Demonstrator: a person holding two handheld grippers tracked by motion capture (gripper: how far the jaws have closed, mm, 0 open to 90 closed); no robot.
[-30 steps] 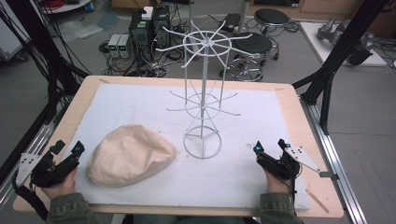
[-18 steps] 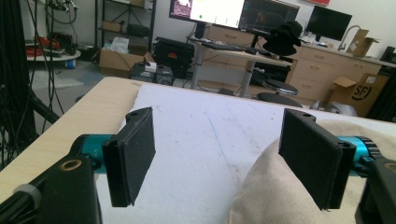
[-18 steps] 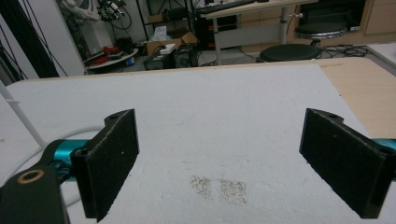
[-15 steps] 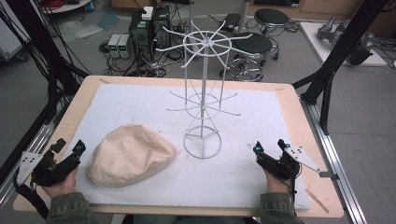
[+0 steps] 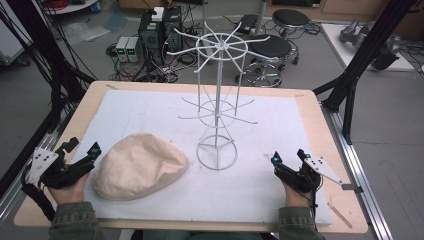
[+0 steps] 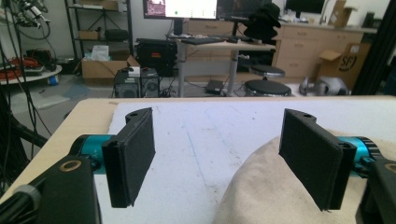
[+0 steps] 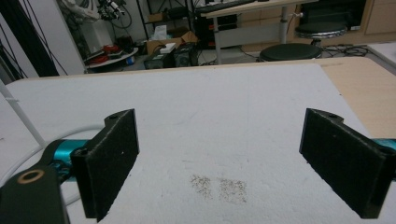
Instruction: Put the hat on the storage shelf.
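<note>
Two tools wait by a cream cap and a wire rack on the worktop.
Near the front left corner, the left tool (image 5: 82,156) stands released, jaws wide, just beside the cream cap (image 5: 138,165) lying on the white mat (image 5: 280,125). Near the front right corner, the right tool (image 5: 287,157) is also released, nothing between its jaws. At mid-worktop stands the wire rack (image 5: 217,107).
</note>
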